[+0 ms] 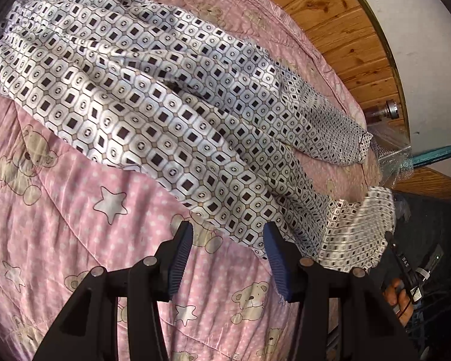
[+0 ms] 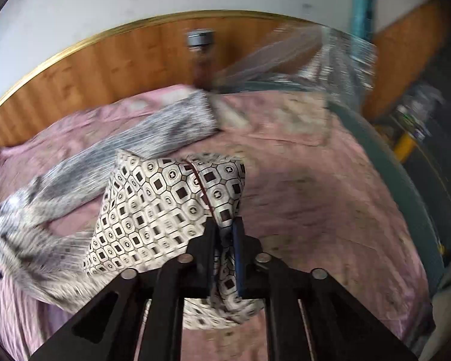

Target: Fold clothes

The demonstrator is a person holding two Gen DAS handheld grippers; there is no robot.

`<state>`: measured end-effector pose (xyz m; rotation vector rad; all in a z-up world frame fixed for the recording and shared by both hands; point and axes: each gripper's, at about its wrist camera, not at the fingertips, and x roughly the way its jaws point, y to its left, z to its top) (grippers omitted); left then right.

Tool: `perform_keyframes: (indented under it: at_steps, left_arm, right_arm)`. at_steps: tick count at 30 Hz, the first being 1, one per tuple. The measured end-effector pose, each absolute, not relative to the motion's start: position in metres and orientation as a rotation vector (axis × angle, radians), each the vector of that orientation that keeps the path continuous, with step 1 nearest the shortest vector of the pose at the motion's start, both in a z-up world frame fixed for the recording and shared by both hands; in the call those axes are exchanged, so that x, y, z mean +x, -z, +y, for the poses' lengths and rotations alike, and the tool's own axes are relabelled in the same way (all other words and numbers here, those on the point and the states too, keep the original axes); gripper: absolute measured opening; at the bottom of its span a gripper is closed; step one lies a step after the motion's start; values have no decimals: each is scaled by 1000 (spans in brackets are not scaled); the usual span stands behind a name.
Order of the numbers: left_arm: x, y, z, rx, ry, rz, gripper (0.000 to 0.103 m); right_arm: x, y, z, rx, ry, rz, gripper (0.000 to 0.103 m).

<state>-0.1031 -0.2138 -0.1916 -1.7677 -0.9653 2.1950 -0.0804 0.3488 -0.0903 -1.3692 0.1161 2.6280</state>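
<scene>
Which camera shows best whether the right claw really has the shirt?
Right wrist view: the right claw is shut on a fold of shirt, seen sharp and close. Left wrist view shows only that lifted corner, blurred, at its right edge.

Under my tongs: bed with pink quilted cover printed with bears and stars | on it: silky white garment with dark-square geometric print, spread crumpled, one end lifted
</scene>
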Motion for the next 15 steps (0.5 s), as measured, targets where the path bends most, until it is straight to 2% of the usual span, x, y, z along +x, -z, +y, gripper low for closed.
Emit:
perform_keyframes:
  at_steps: [1, 4, 9, 12, 13, 15]
  left_arm:
    - [-103, 192, -219, -1765, -2203, -981, 51]
    - [-102, 197, -233, -1791, -2226, -996, 51]
    - [-92, 195, -260, -1799, -2281, -1022, 51]
    - [-87, 194, -283, -1809, -2320, -1070, 51]
    - [-86, 193, -291, -1810, -2335, -1087, 51]
    - [-83, 189, -309, -1796, -2374, -1123, 51]
  right_arm:
    - [-82, 102, 369, -1402, -2576, 142, 47]
    - [-78, 134, 410, -1508, -2459, 265, 50]
    - [-50, 154, 405, -1558, -2461, 580, 52]
    - [-44, 164, 403, -1483, -2375, 630, 52]
    - [-42, 169, 414, -1474, -2352, 763, 52]
    - [-32, 179, 446, -1384, -2301, 1330, 51]
